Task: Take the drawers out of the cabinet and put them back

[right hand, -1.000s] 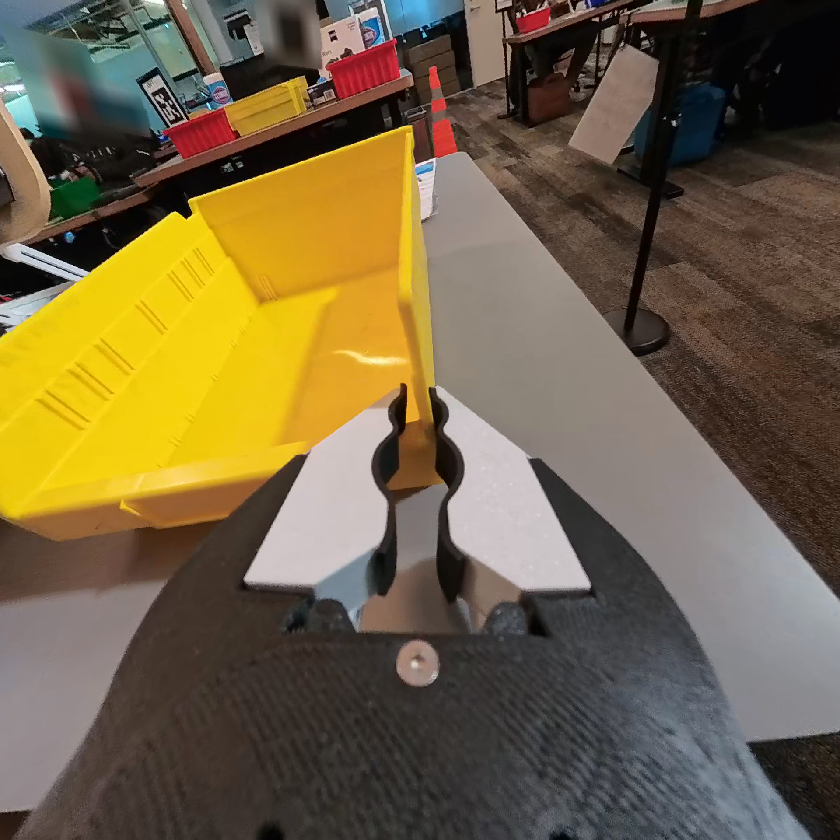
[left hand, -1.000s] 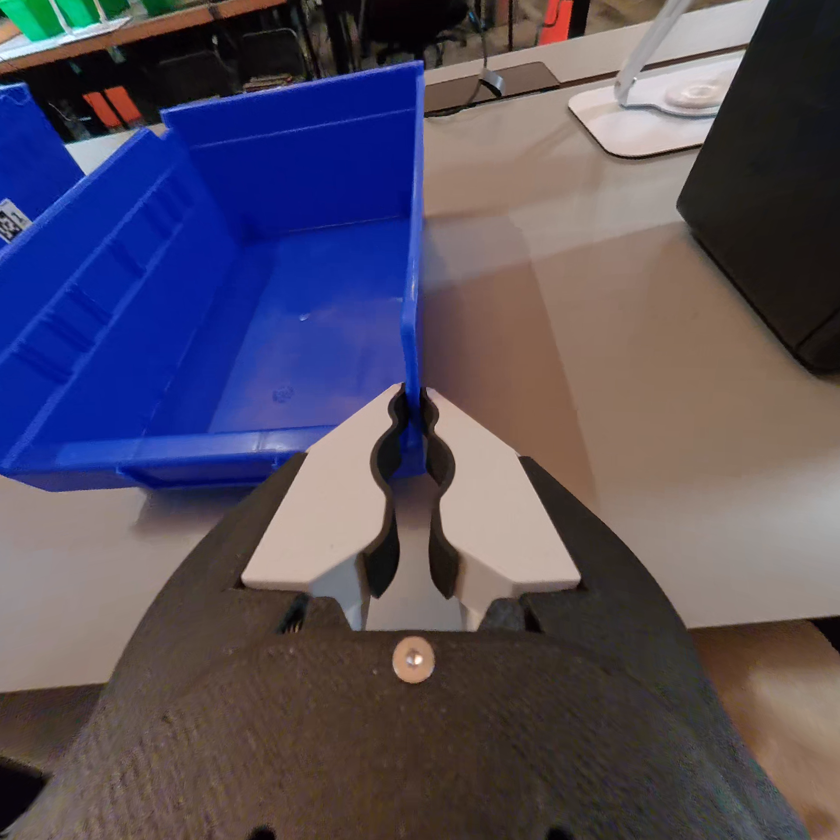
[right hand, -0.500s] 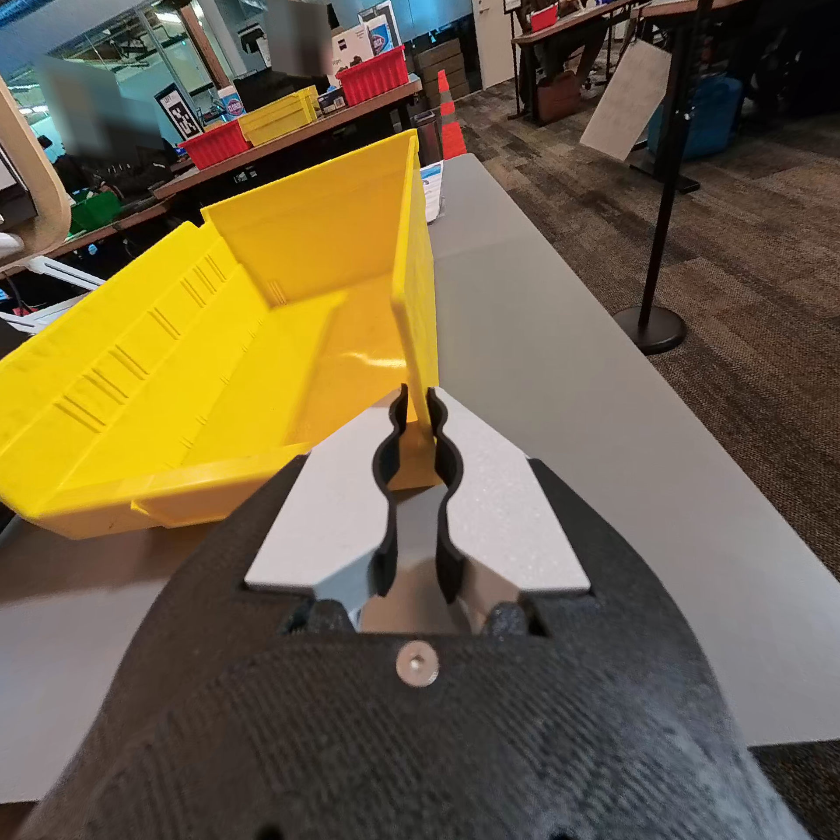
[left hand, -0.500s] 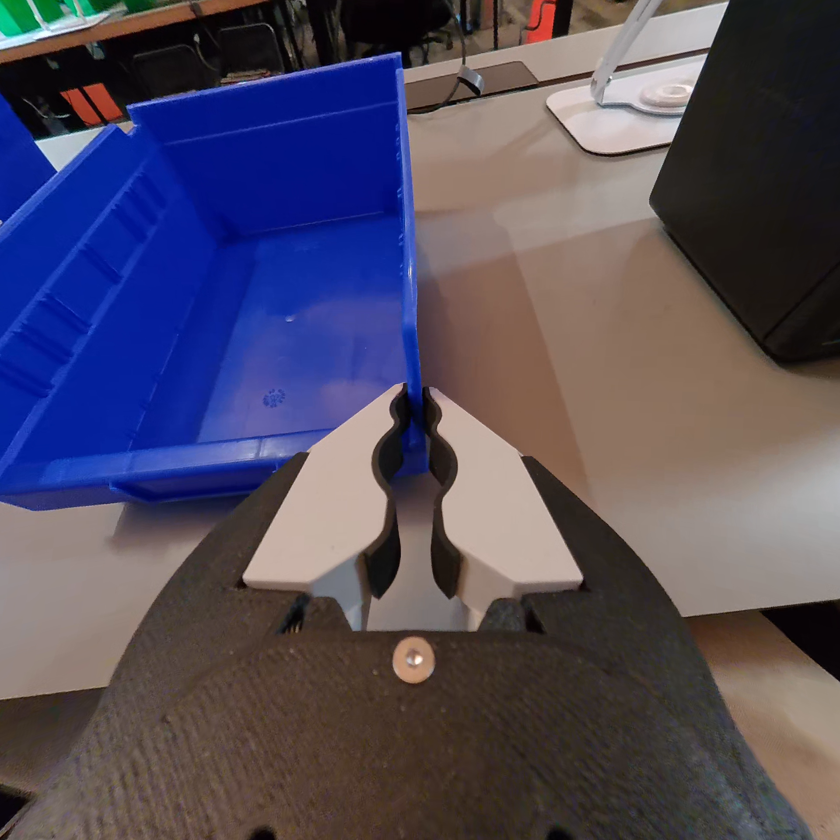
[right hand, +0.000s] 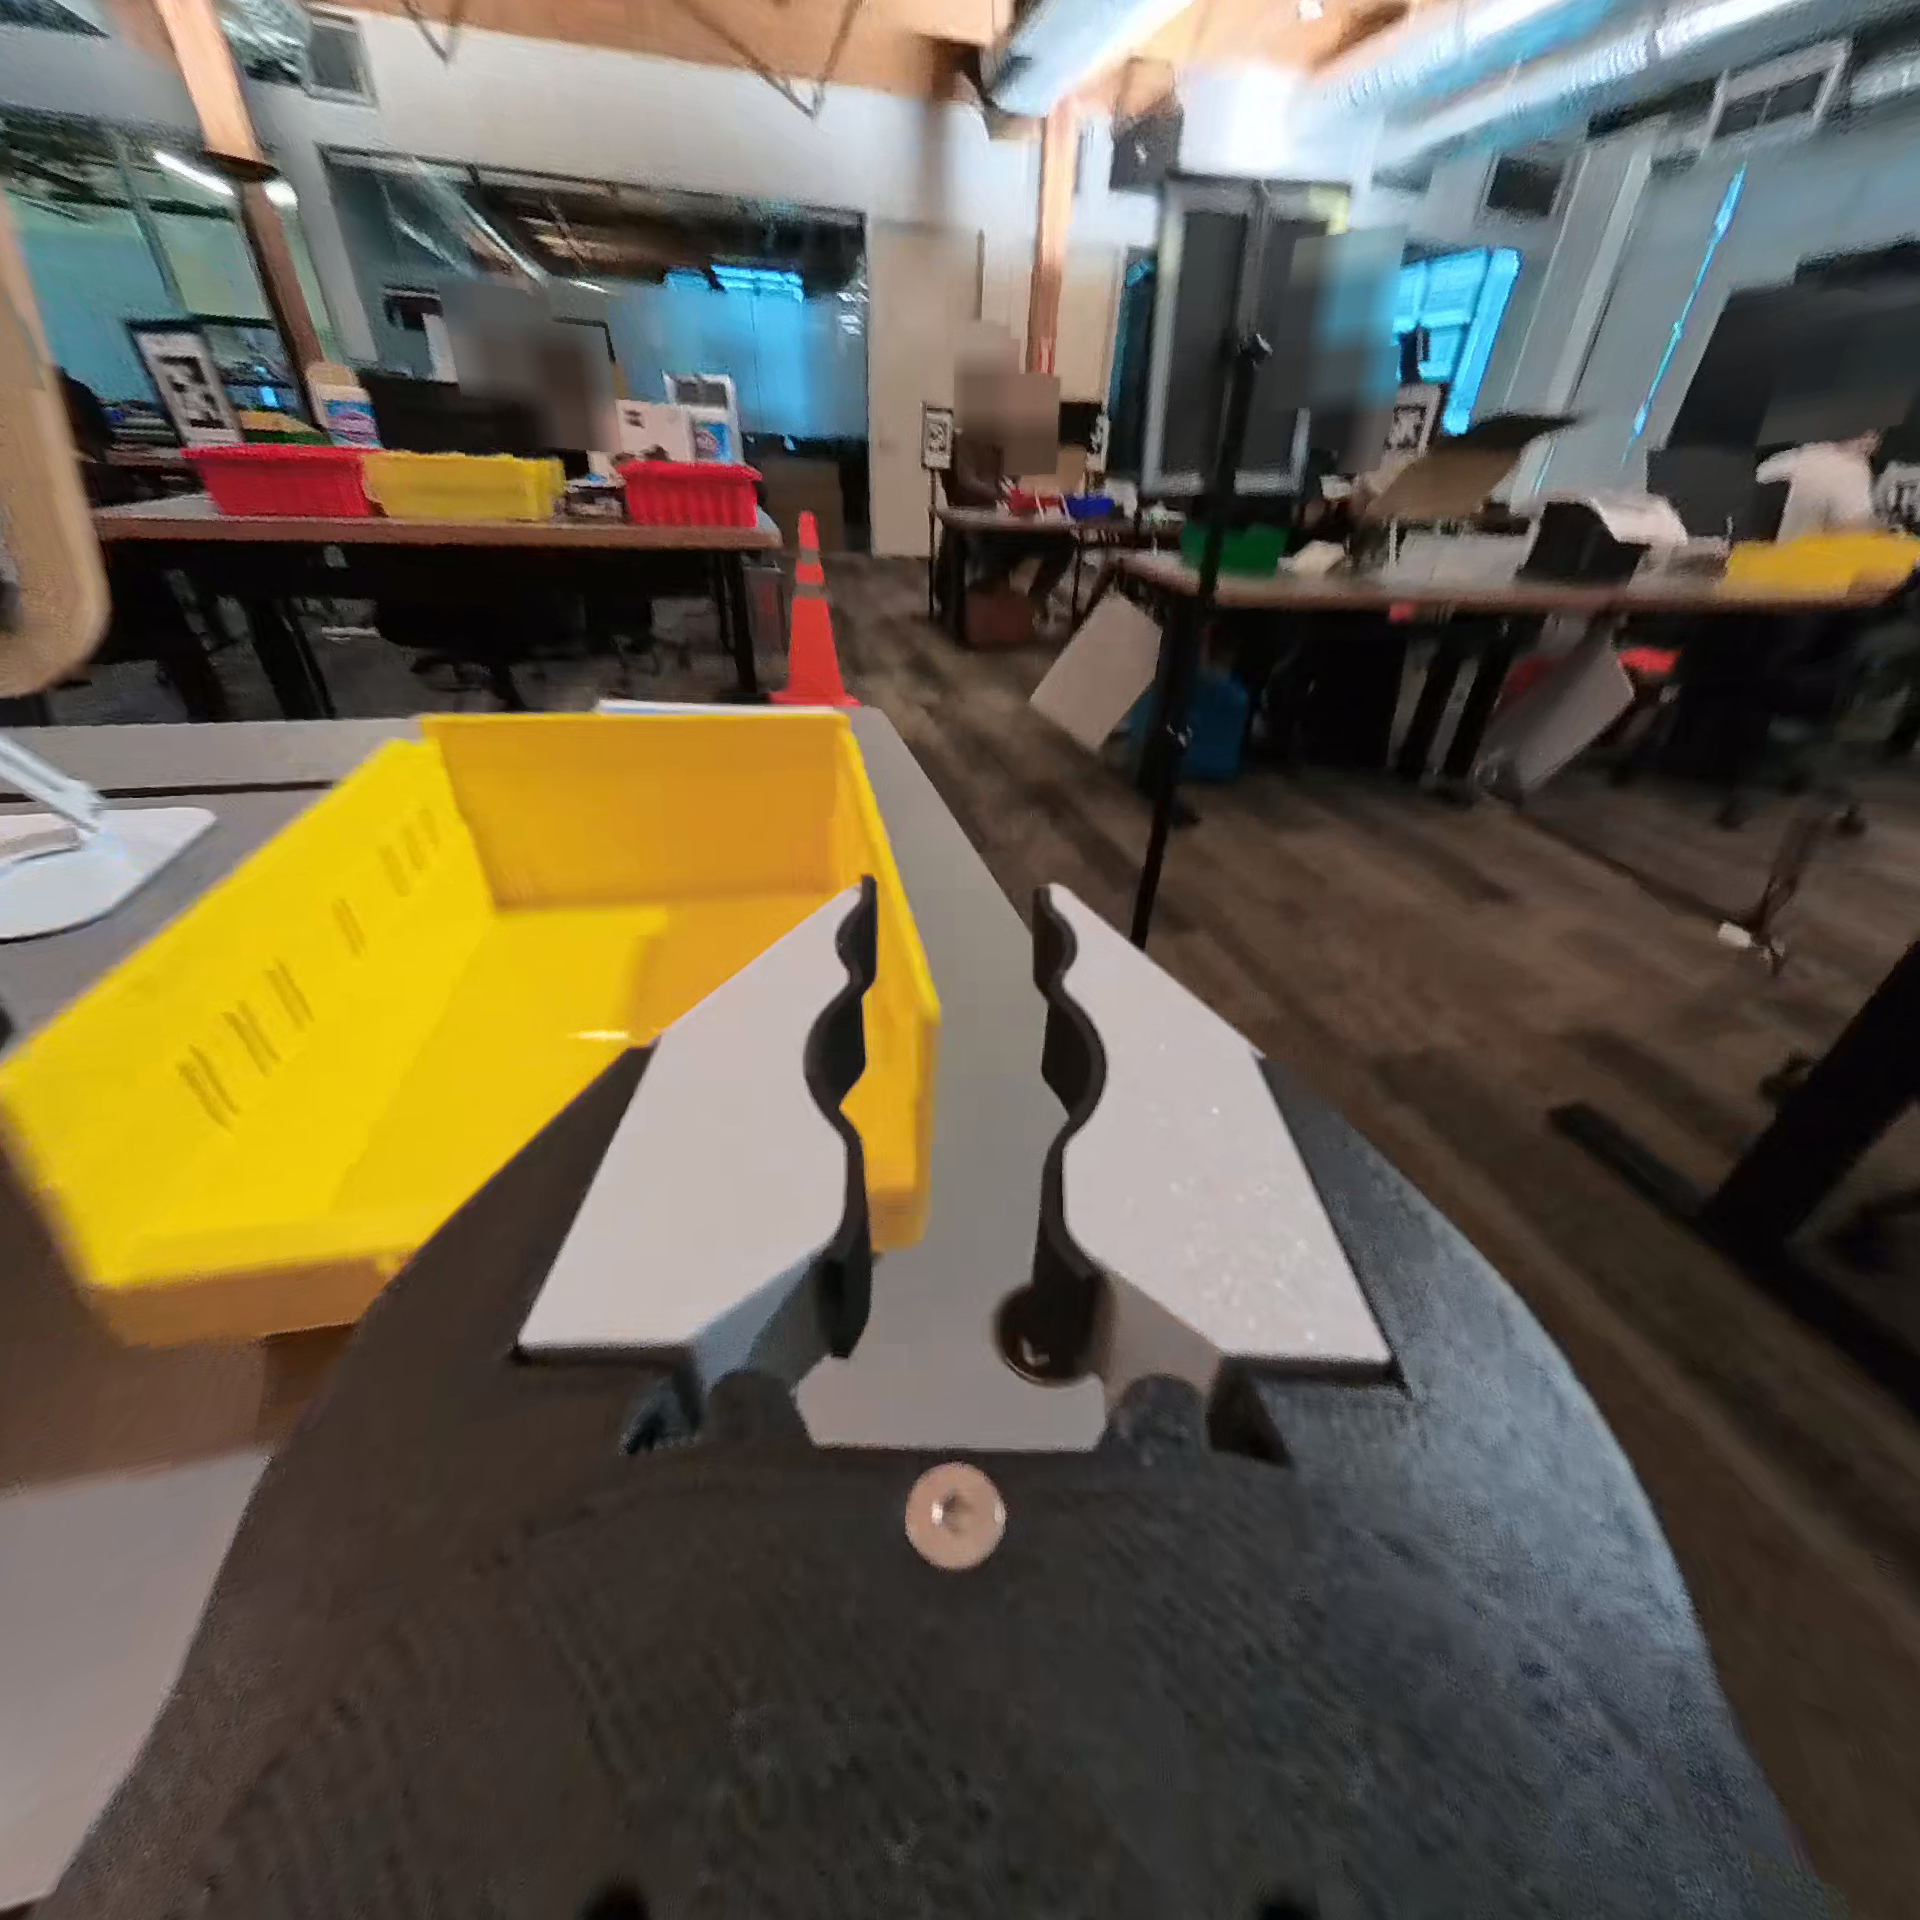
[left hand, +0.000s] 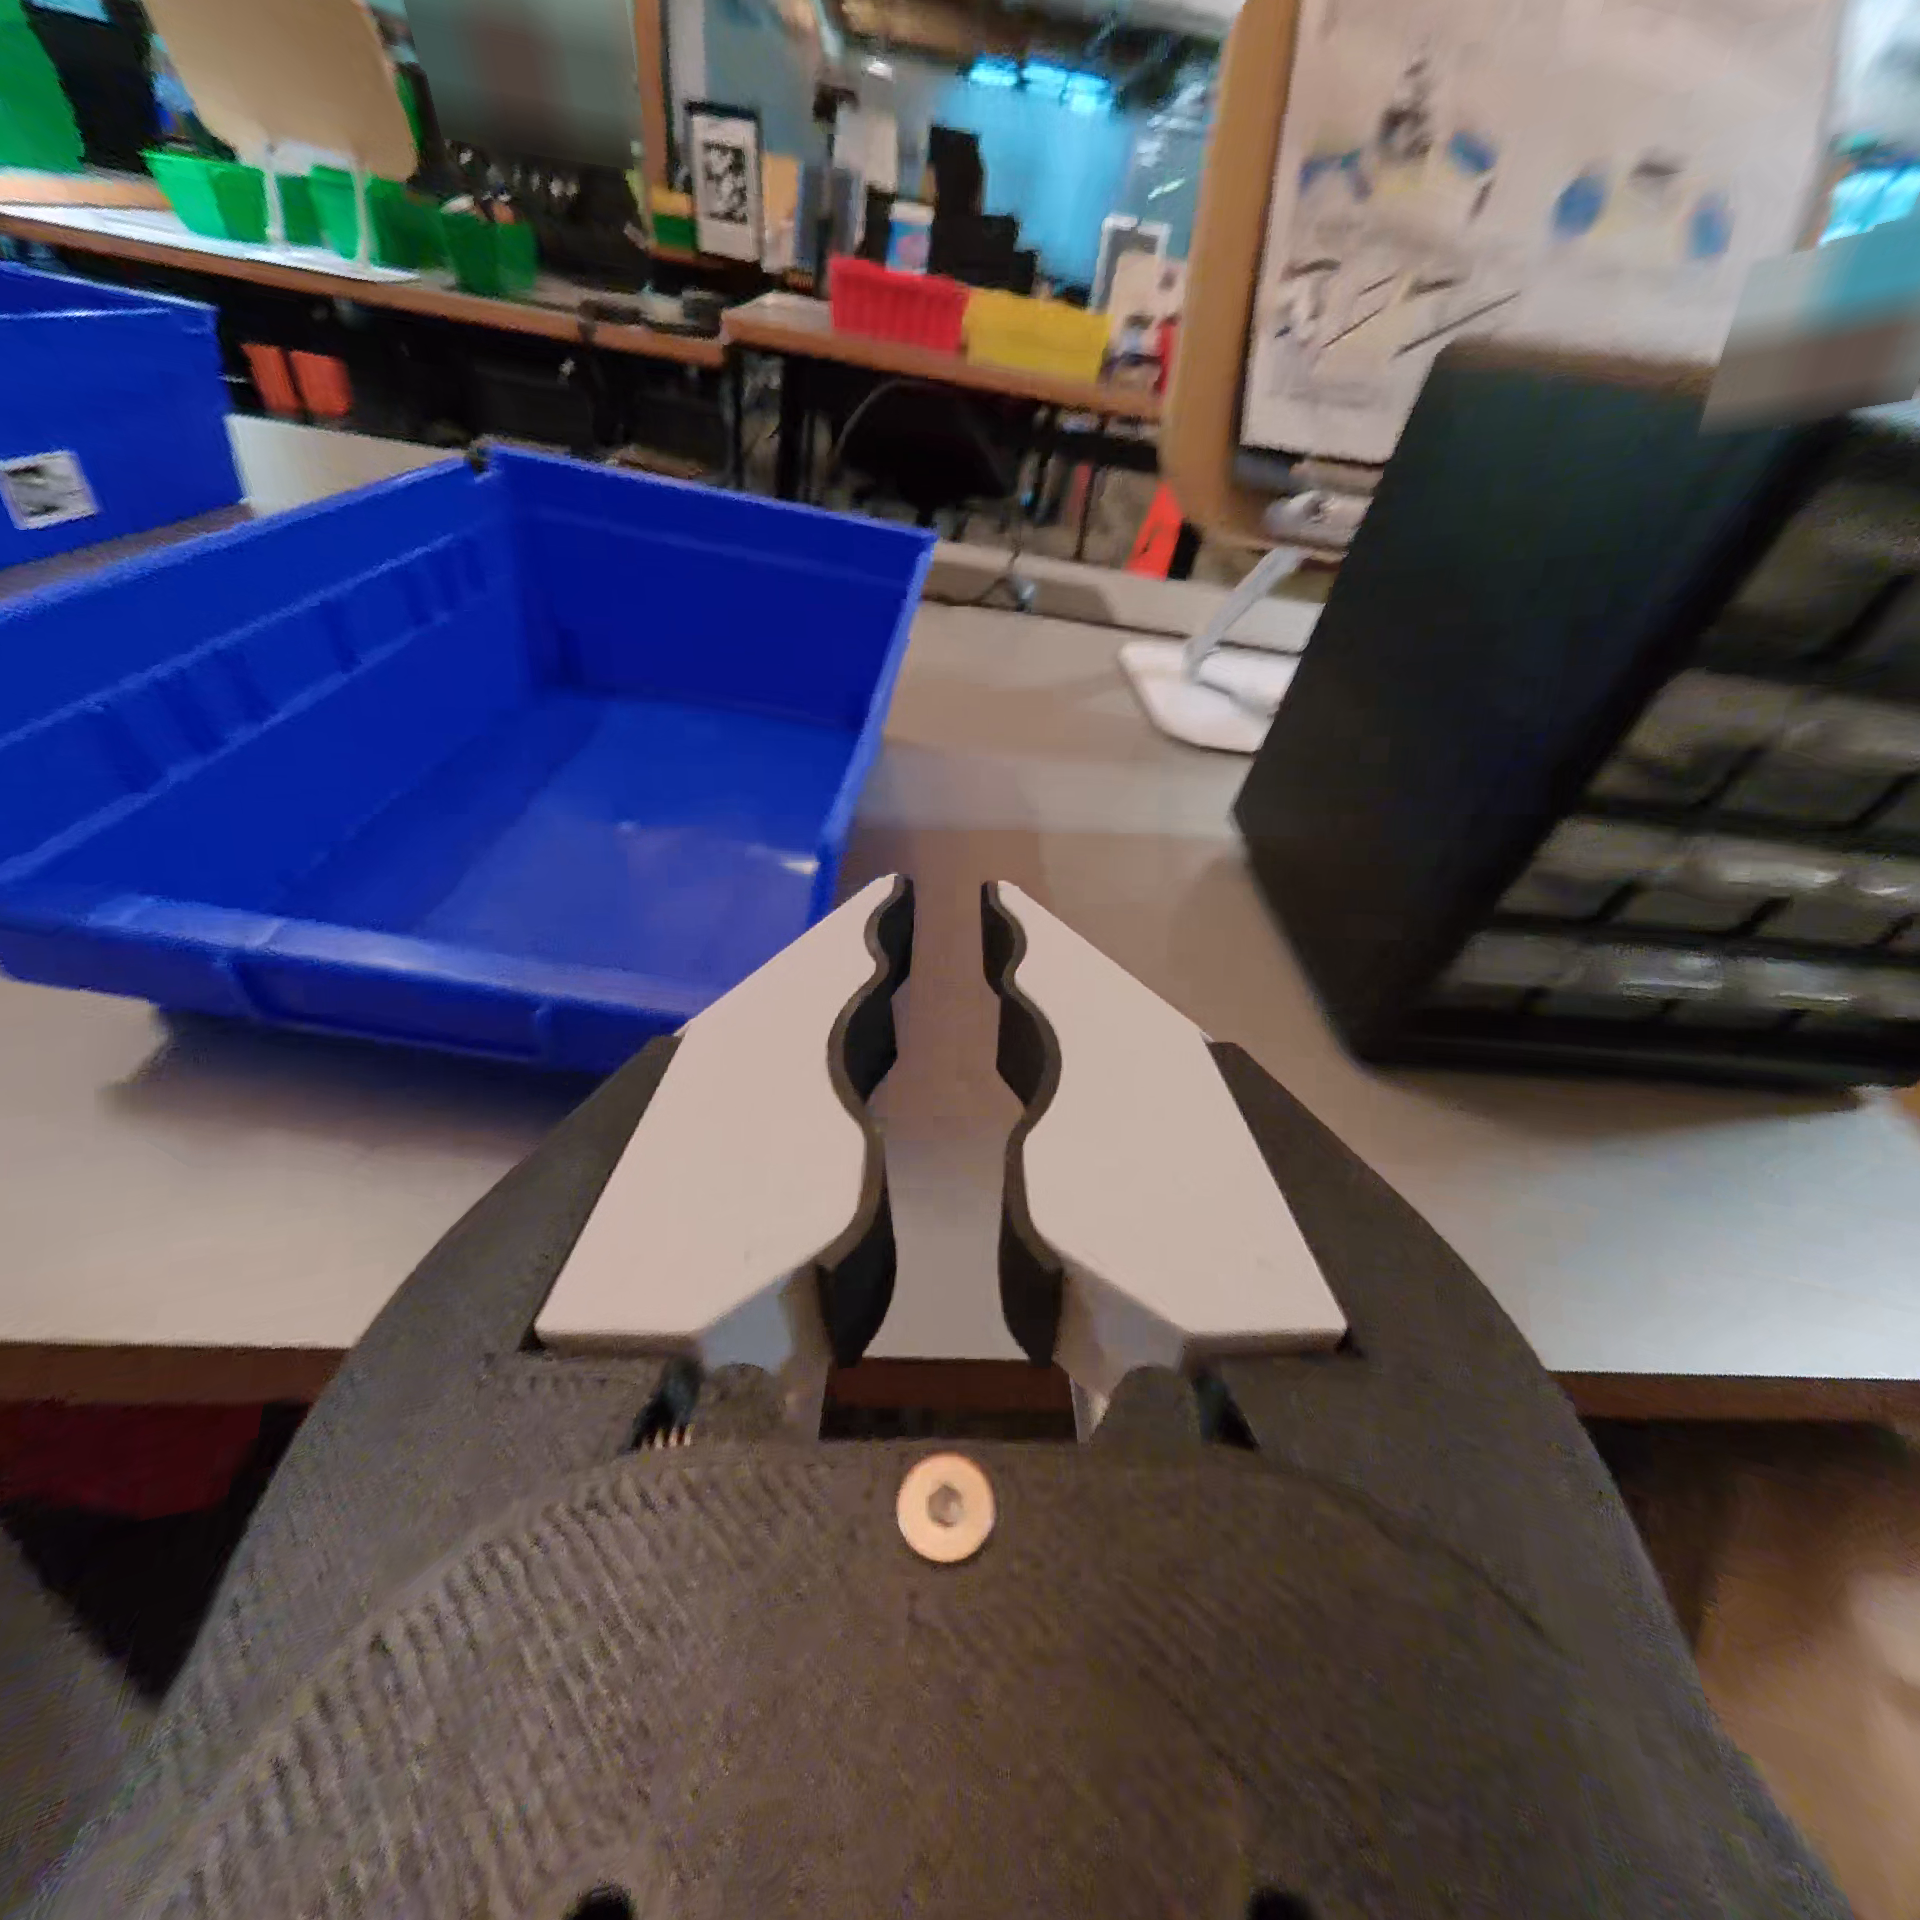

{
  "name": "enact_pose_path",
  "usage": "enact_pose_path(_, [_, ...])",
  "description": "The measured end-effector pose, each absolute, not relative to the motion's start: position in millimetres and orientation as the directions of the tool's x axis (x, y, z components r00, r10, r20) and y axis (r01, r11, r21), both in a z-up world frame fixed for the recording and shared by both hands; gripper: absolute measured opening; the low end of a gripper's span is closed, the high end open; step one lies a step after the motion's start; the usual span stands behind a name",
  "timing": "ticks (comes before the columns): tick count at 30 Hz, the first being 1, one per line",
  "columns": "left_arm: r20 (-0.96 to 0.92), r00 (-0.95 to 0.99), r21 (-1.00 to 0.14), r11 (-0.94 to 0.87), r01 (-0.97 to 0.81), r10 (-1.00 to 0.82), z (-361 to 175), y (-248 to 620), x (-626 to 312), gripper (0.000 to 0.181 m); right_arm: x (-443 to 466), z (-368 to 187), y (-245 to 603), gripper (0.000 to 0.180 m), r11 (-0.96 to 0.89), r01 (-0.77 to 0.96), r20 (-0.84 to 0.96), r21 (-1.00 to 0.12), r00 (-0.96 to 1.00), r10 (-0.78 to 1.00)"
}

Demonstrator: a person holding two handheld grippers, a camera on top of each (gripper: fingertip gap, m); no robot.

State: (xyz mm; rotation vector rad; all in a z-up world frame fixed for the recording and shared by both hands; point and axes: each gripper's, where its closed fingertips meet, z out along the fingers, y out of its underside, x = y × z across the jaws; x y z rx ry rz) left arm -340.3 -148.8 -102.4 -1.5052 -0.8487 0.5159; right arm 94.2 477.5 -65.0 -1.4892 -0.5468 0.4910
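Observation:
A blue drawer (left hand: 499,790) rests empty on the grey table (left hand: 1143,1195), left of my left gripper (left hand: 948,894), which is open, empty and just right of the drawer's near right corner. The black cabinet (left hand: 1579,727) stands to the right, its dark slots facing right. A yellow drawer (right hand: 436,997) rests empty on the table in the right wrist view. My right gripper (right hand: 954,899) is open and empty, with its left finger in front of the drawer's right wall and the wall's lower part showing in the gap.
A second blue bin (left hand: 94,416) stands at the far left. A white lamp base (left hand: 1205,686) sits behind the cabinet and also shows in the right wrist view (right hand: 73,862). The table's right edge drops to the floor, with a black stand pole (right hand: 1184,665) and an orange cone (right hand: 810,623) beyond.
Both grippers have opened and let go of their drawers' right walls. Both have pulled back and tilted up, so the views now look level across the room.

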Motion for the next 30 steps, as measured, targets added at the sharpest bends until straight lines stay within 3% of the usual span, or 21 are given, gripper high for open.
enact_pose_path(1, [0.171,0.652,-0.978,0.046,0.205,0.739,-100,-141,-336,0.010,86,-53,465,0.030,0.062,0.031,0.063,-0.998,0.772,0.633])
enact_pose_path(6, [-0.019,0.640,-0.984,-0.128,0.125,0.768,-103,-120,-342,0.021,-3,-15,354,0.029,0.135,-0.068,0.075,-0.988,0.553,0.830])
enact_pose_path(10, [-0.033,0.583,-0.981,-0.139,0.138,0.812,-113,-135,-360,0.035,-99,-58,211,0.031,-0.023,-0.026,-0.027,-0.999,0.161,0.987])
enact_pose_path(14, [0.156,0.593,-0.947,-0.051,0.318,0.790,-135,-137,-369,0.049,-151,-104,110,0.029,0.246,0.155,0.241,-0.957,-0.050,0.969])
enact_pose_path(17, [0.265,0.588,-0.920,0.017,0.393,0.764,-136,-130,-375,0.056,-174,-98,67,0.025,0.411,0.083,0.405,-0.908,-0.075,0.911])
enact_pose_path(25, [0.171,0.650,-0.914,-0.127,0.385,0.741,-165,-115,-376,0.051,-249,-114,18,0.040,0.615,0.124,0.576,-0.778,-0.249,0.779])
enact_pose_path(28, [0.136,0.653,-0.925,-0.141,0.354,0.745,-164,-123,-370,0.046,-262,-122,36,0.041,0.584,0.213,0.520,-0.784,-0.290,0.804])
enact_pose_path(30, [0.136,0.659,-0.938,-0.119,0.327,0.740,-161,-127,-364,0.042,-249,-123,21,0.044,0.542,0.144,0.445,-0.828,-0.419,0.791])
